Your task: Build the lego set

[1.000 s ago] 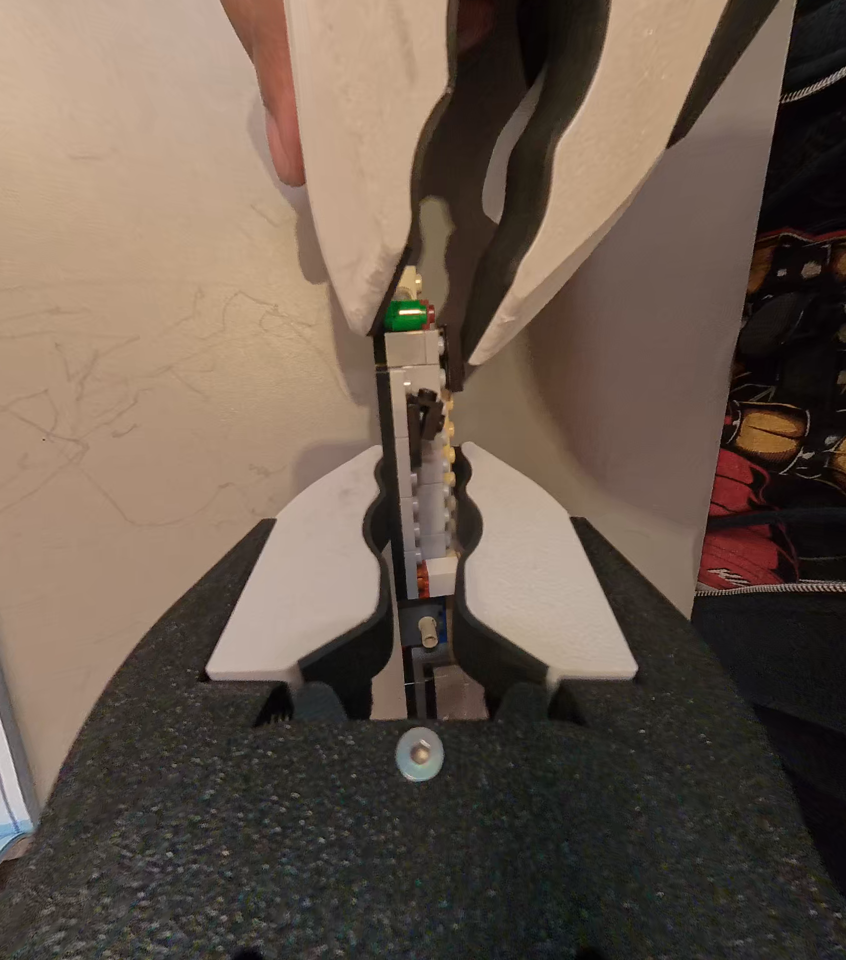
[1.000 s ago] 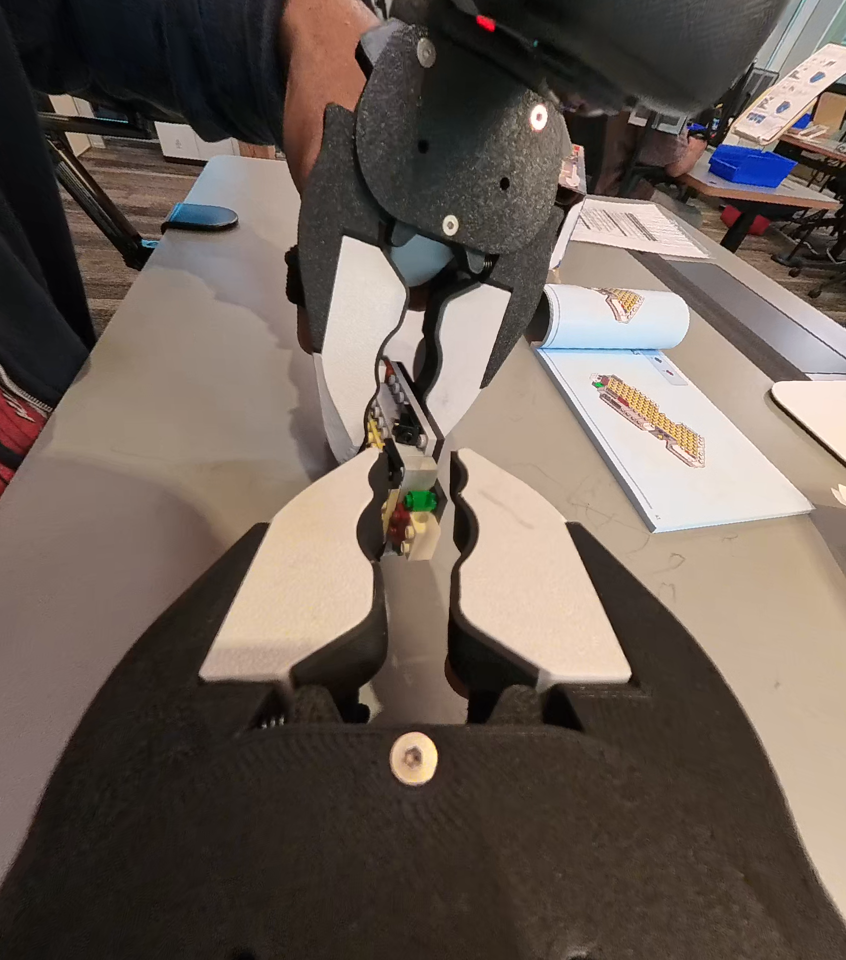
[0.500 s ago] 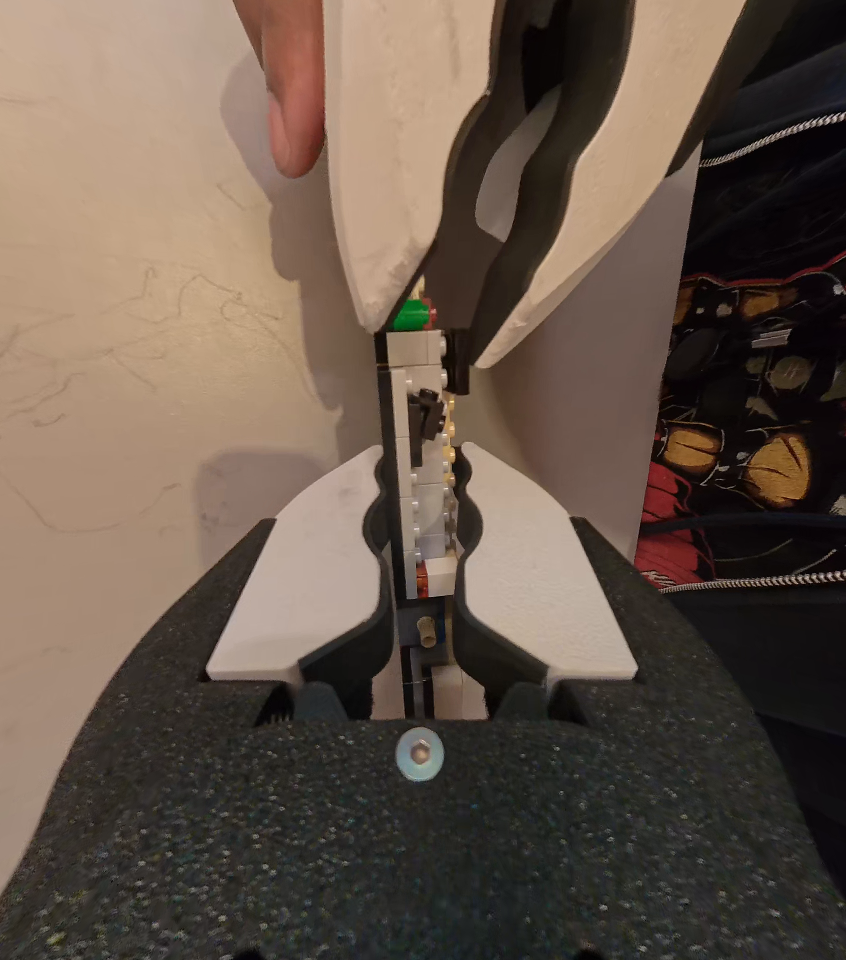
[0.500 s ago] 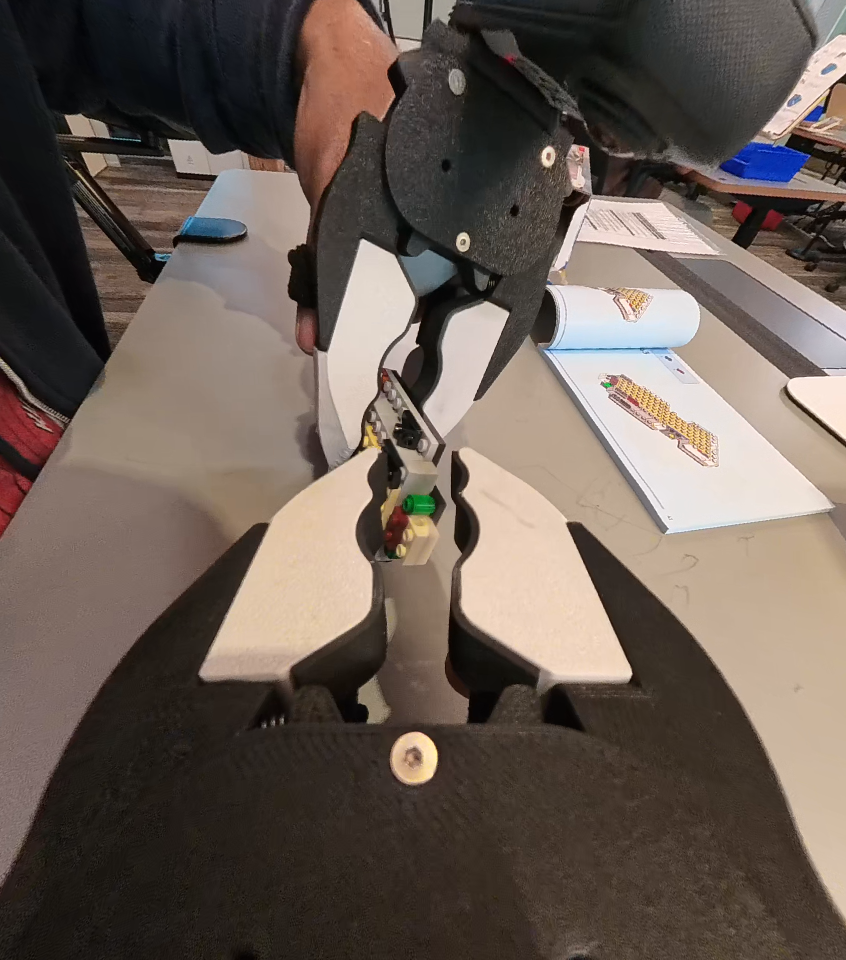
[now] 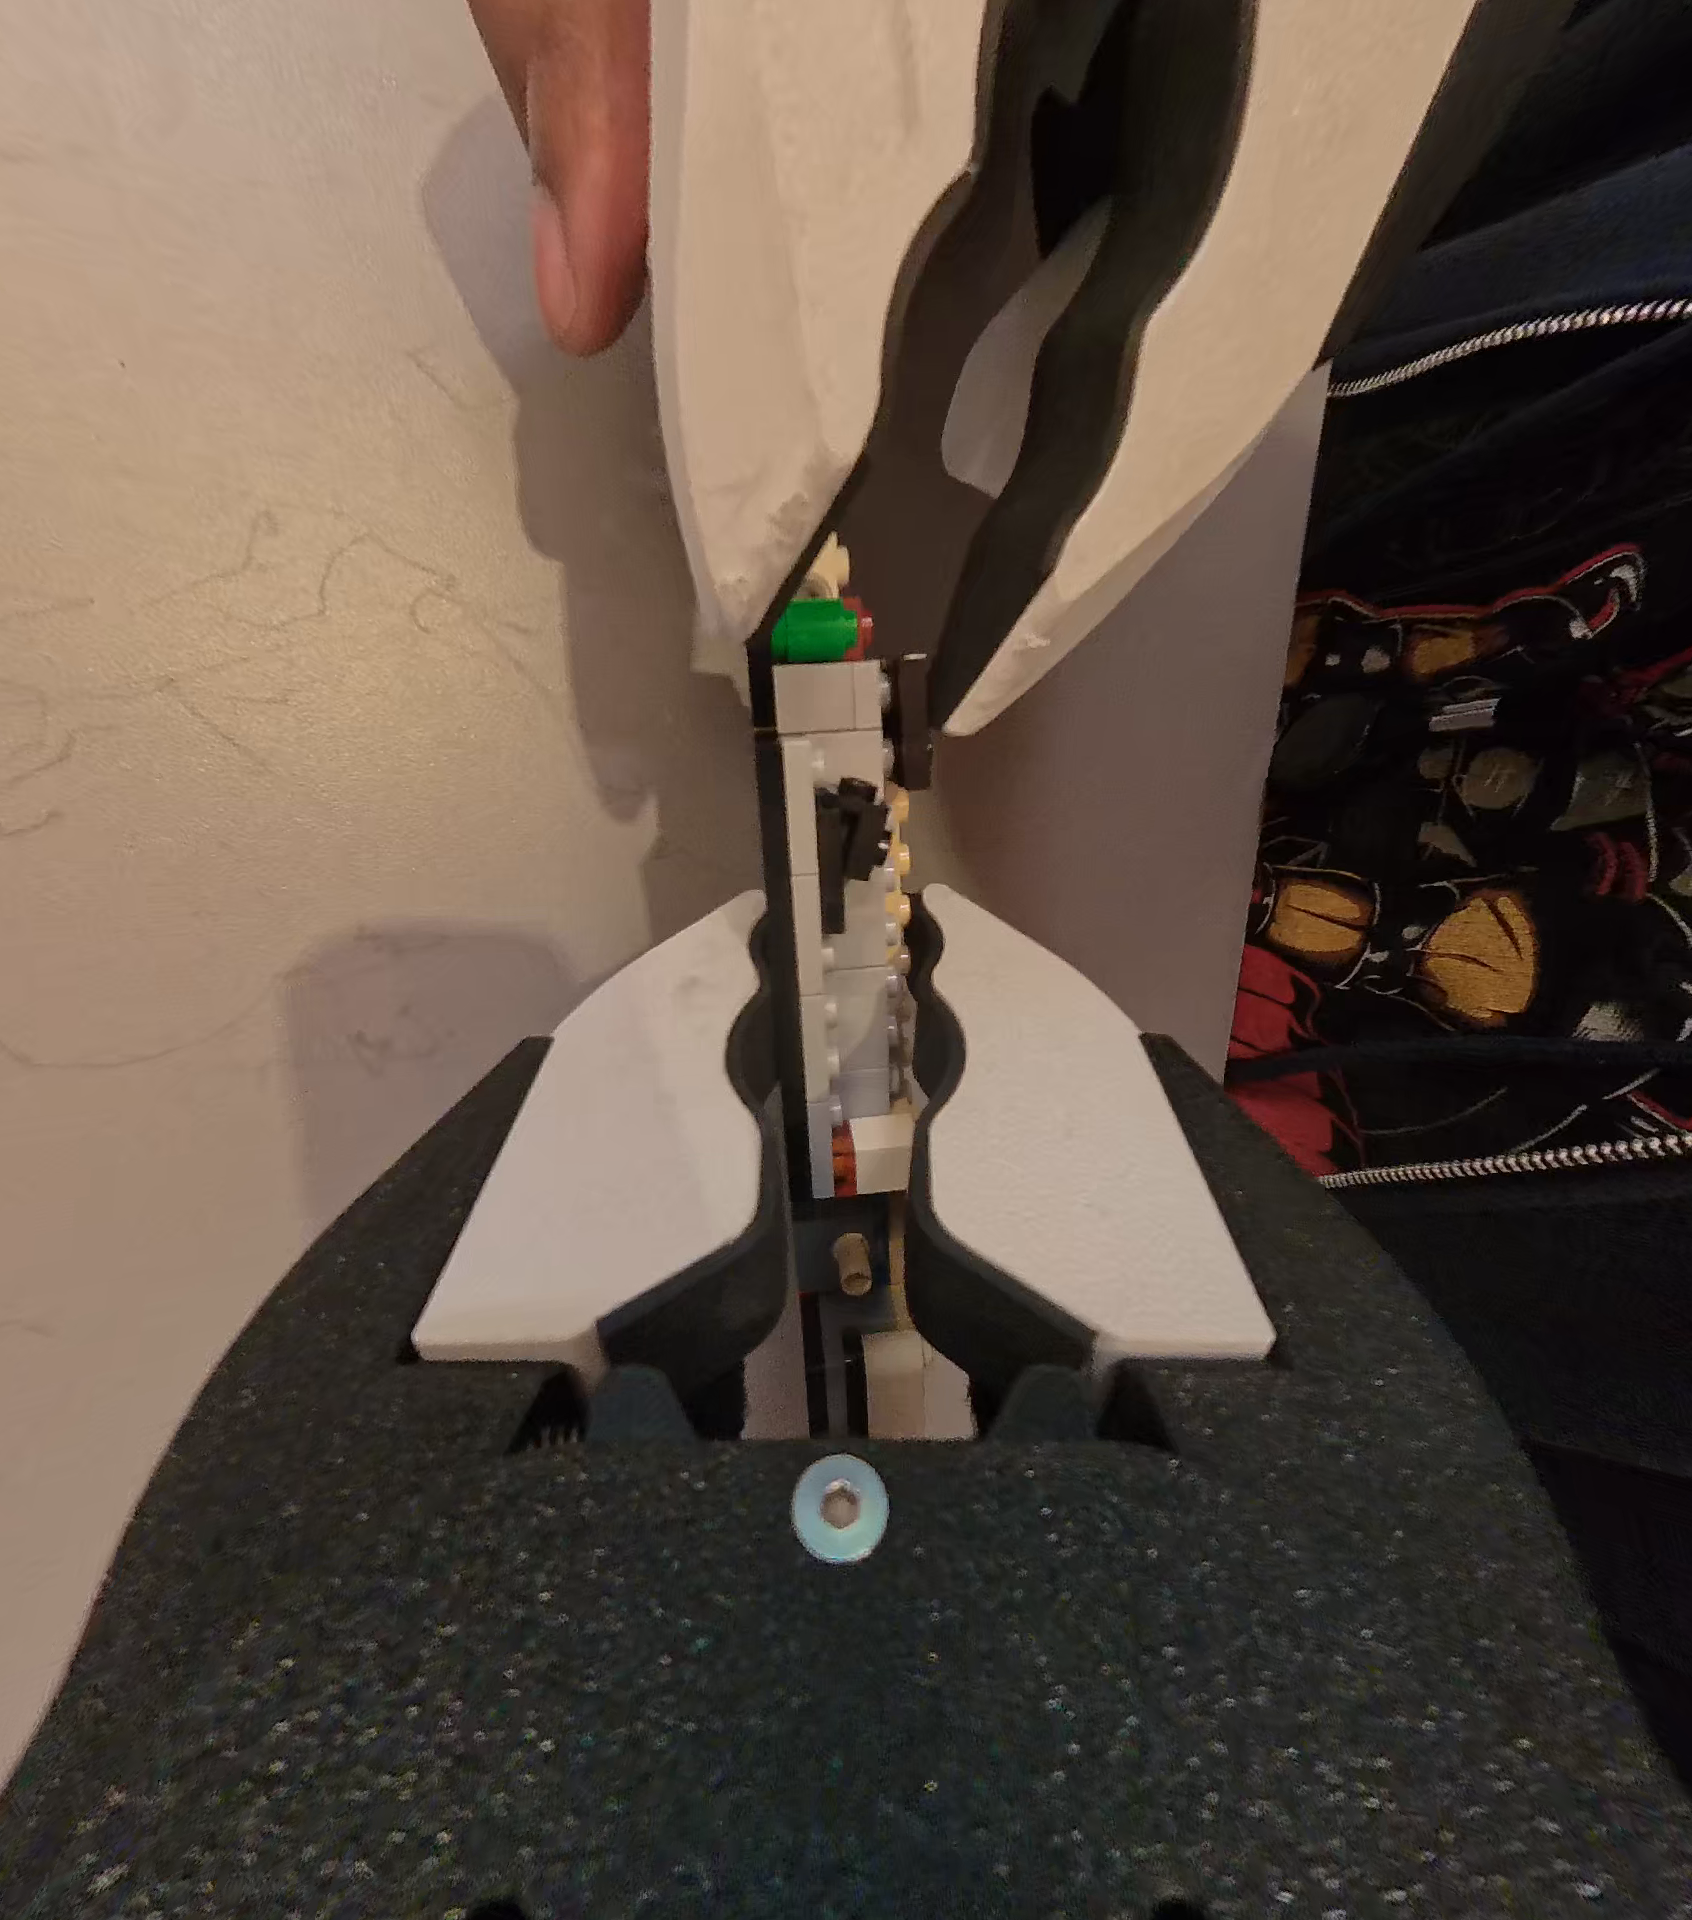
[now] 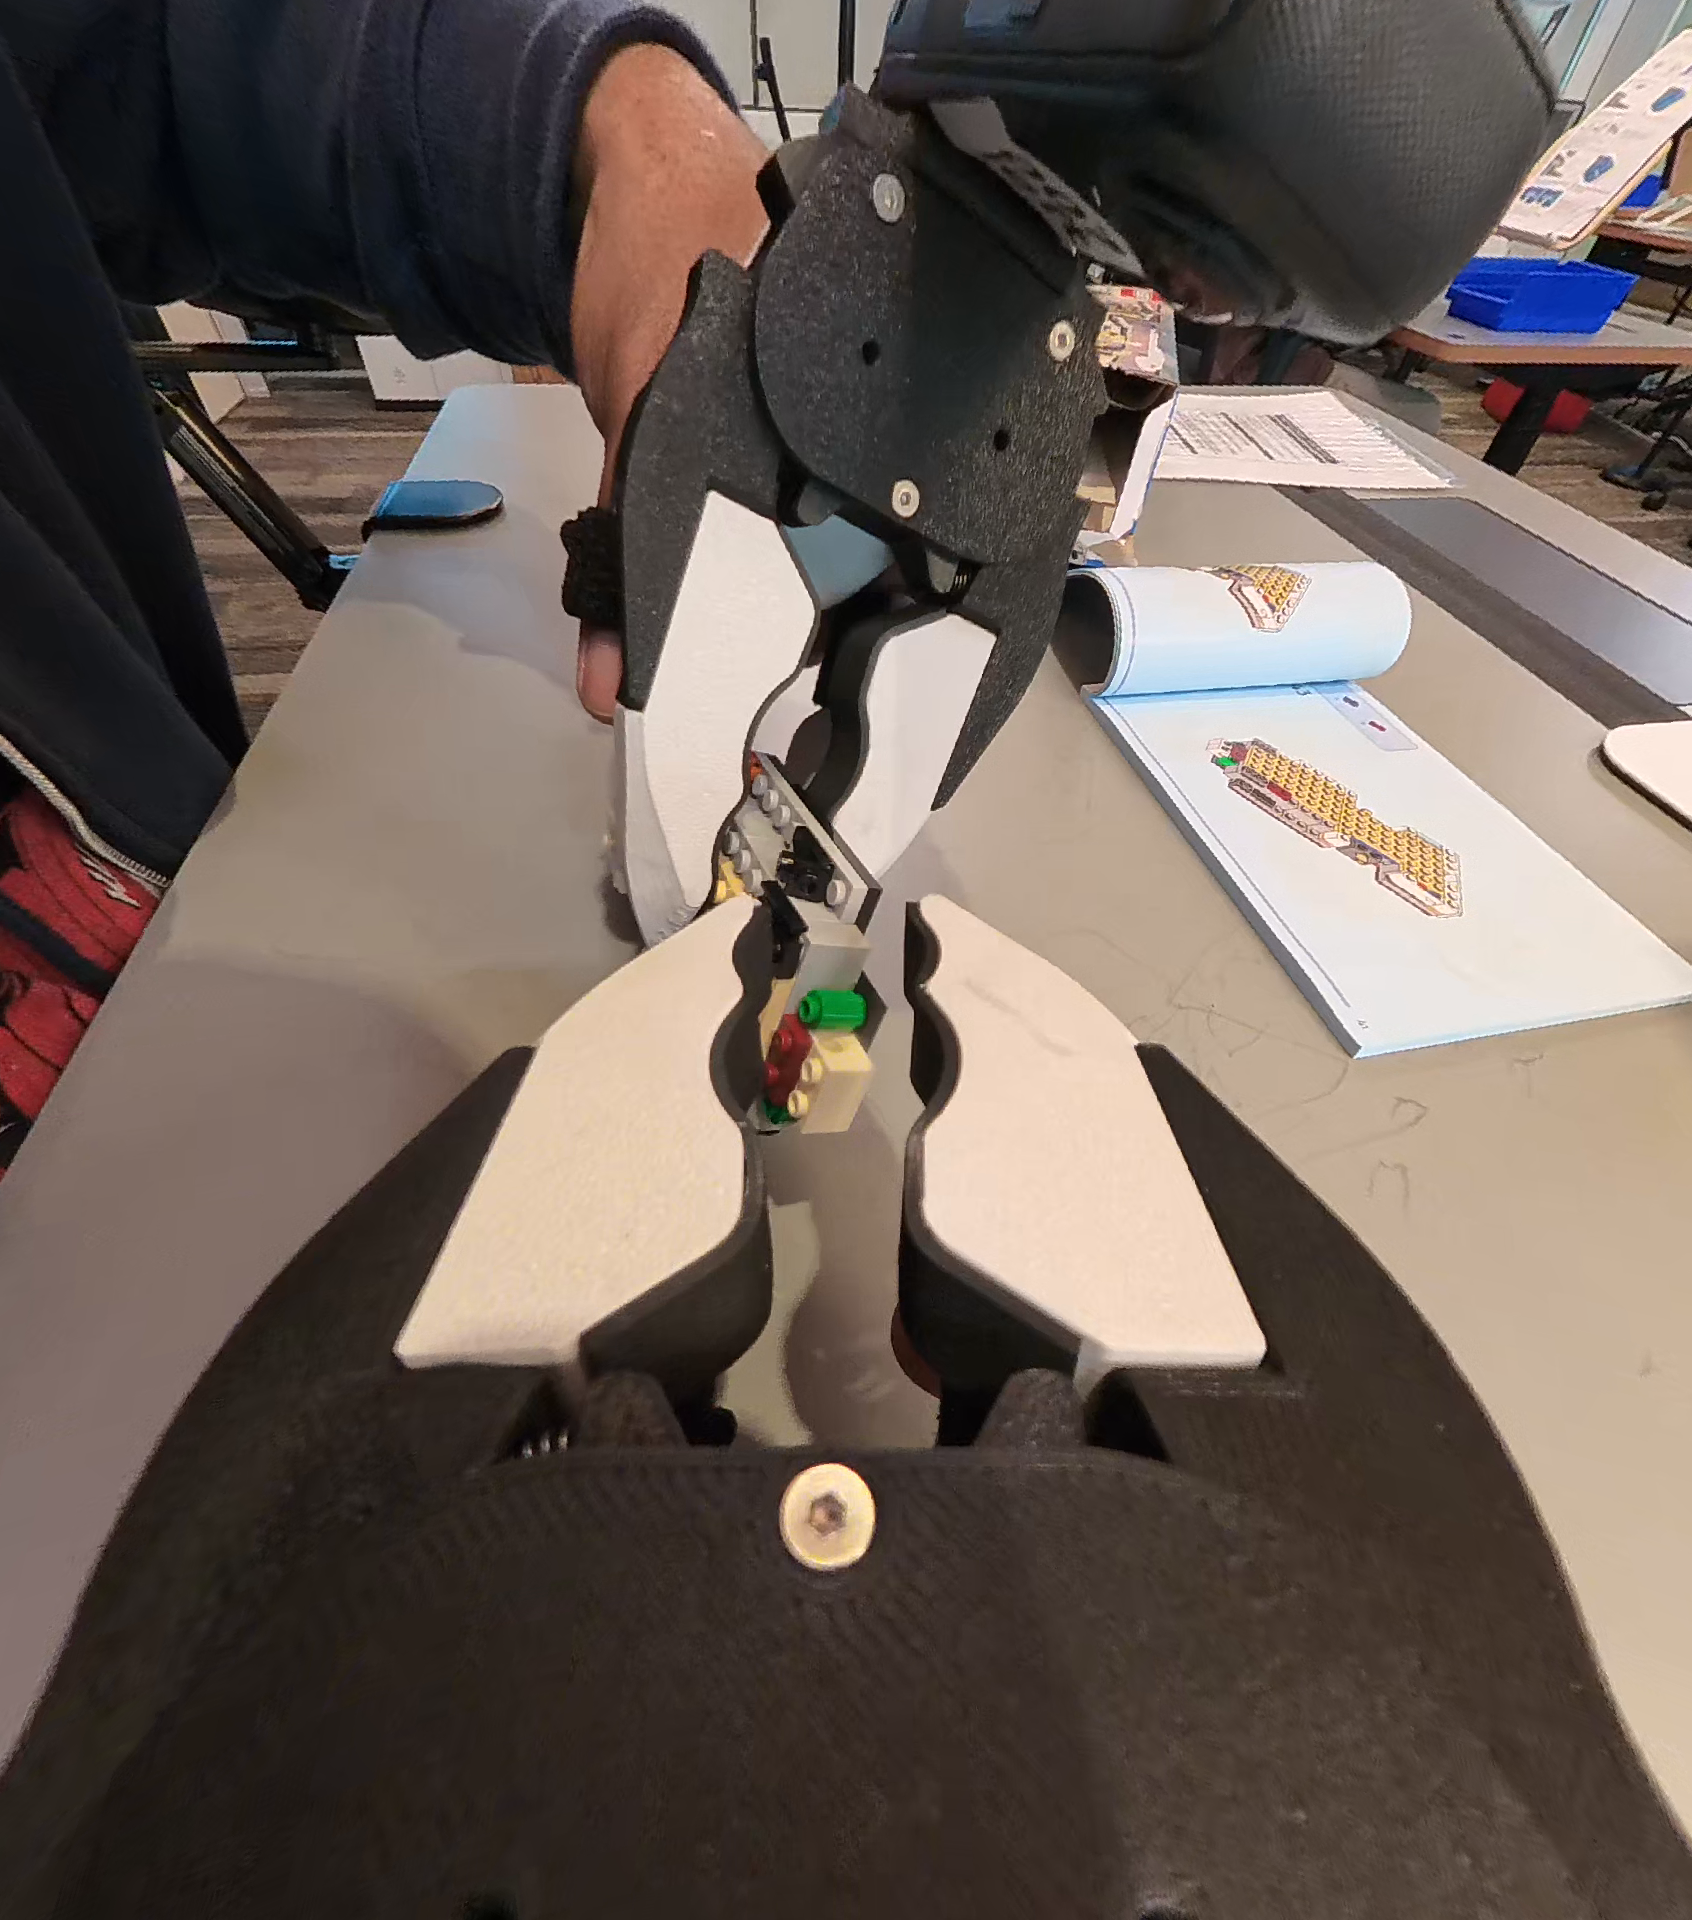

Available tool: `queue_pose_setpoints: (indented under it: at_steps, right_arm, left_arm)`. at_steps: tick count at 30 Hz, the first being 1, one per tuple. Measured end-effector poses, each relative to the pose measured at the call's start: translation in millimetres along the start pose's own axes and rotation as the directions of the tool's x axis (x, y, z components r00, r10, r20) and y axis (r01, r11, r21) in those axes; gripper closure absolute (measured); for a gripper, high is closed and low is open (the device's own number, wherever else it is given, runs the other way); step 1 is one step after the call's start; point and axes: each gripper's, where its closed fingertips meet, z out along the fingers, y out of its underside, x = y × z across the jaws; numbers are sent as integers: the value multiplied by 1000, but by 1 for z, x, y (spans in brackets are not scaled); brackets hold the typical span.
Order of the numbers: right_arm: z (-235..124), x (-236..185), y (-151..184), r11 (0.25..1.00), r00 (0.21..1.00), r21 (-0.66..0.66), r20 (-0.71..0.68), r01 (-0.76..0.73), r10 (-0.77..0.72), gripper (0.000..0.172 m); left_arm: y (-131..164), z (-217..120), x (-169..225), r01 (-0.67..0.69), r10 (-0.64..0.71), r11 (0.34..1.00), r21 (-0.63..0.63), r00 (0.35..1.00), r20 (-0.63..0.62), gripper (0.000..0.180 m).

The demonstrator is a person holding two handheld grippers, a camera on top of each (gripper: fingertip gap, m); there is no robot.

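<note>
Brick model [image 5: 847, 1039]: lower end hidden between the jaws, bottom centre.
Booklet [image 6: 1393, 831]: printed diagram too small to resolve.

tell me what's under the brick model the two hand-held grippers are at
Bare grey table lies under the brick model, with an open instruction booklet off to the side. The spot beneath the model's far end is covered by the left hand-held gripper.

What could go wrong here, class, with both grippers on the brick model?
1. The left gripper clamps the thin brick model edge-on; a twist could snap plates apart.
2. The right gripper shows a gap beside the model's end, by the green stud, so pushing may pop small bricks off.
3. Loosened bricks could fall onto the table.
</note>
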Motion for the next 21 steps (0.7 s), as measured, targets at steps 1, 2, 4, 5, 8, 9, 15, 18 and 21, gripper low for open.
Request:
queue_pose_setpoints:
  at_steps: [1, 2, 4, 5, 8, 9, 15, 18, 21]
  right_arm:
    - [0, 0, 0, 1000, 1000, 3, 0, -3, 3, 148]
    - [-1, 0, -1, 1000, 1000, 5, 0, -6, 6, 148]
    - [-1, 0, -1, 1000, 1000, 9, 2, -11, 11, 148]
    - [-1, 0, -1, 1000, 1000, 9, 3, -13, 13, 148]
    - [-1, 0, -2, 1000, 1000, 11, 6, -17, 16, 148]
    - [-1, 0, -2, 1000, 1000, 11, 6, -17, 17, 148]
    - [-1, 0, -1, 1000, 1000, 11, 11, -25, 25, 148]
    - [-1, -1, -2, 999, 999, 17, 15, -31, 31, 148]
    - [-2, -1, -3, 999, 999, 24, 20, -35, 35, 148]
  left_arm:
    - [-1, 0, 1, 9, -8, 1000, 5, 1000, -11, 159]
    - [-1, 0, 1, 15, -15, 1000, 9, 1000, -20, 159]
    - [-2, 0, 3, 24, -24, 1000, 16, 999, -34, 159]
    - [-2, 0, 3, 28, -28, 999, 16, 999, -40, 159]
    - [-2, 0, 4, 37, -36, 999, 21, 998, -56, 159]
    - [-2, 0, 4, 40, -39, 999, 23, 997, -59, 159]
    - [-2, 1, 5, 49, -47, 998, 27, 996, -72, 159]
    - [-2, 0, 6, 52, -50, 998, 31, 996, -78, 159]
    - [-3, 0, 7, 60, -57, 997, 38, 995, -88, 159]
